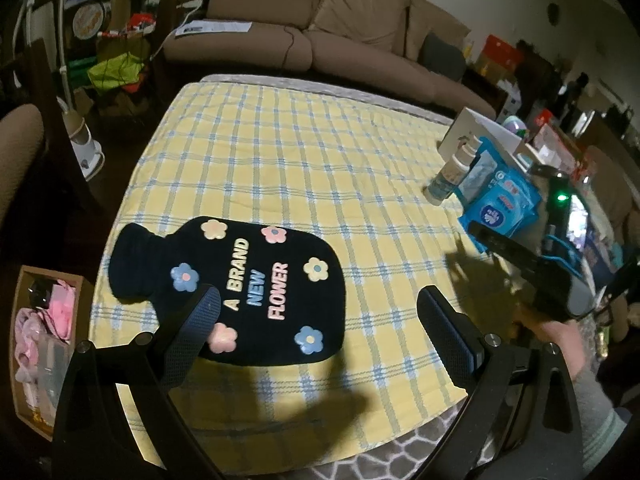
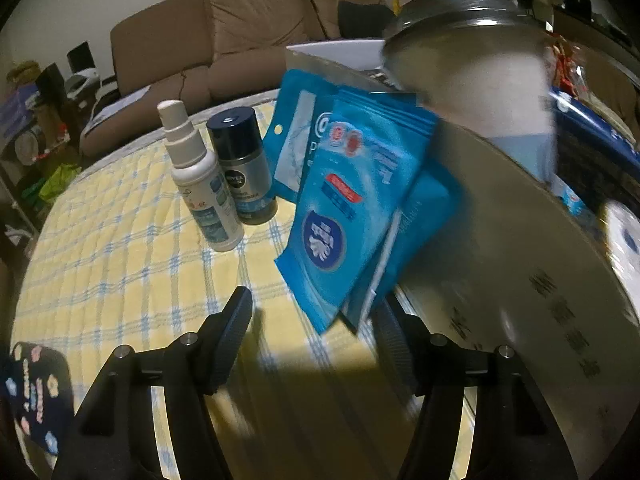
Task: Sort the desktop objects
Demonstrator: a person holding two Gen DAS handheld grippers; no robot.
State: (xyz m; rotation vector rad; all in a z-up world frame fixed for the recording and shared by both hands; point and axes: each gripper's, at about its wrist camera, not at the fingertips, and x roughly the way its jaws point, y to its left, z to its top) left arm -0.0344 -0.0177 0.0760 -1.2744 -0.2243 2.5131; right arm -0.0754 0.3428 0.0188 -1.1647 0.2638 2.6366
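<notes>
Right now the left gripper [image 1: 316,308] hangs over the near edge of the table, its two padded fingers [image 1: 188,340] spread wide with nothing between them. Just under its left finger lies the black hot-water bottle cover [image 1: 248,280], flat on the yellow checked cloth [image 1: 280,152], flowers and the words "A BRAND NEW FLOWER" facing up. Off the table's near left corner sits a cardboard box [image 1: 24,344] with pink things inside.

Over to the right gripper [image 2: 316,320]: its jaws stand apart and nothing is clamped between them. The blue wipes packets [image 2: 348,216] lean just ahead of its right finger, their lower corner close by it, though I cannot tell whether they touch. The packets rest against a pale box [image 2: 520,248] on the right, blurred in this view. A large round container [image 2: 480,52] with a shiny rim looms above that box, also blurred.

Further back, left of the packets, a white spray bottle [image 2: 200,176] stands upright, and right beside it a dark deodorant can [image 2: 244,164], also upright. From the left wrist view, the right gripper [image 1: 516,264] shows at the table's right side, held by a hand [image 1: 560,344].

Beyond the table, a brown sofa [image 1: 320,28] runs along the wall.
</notes>
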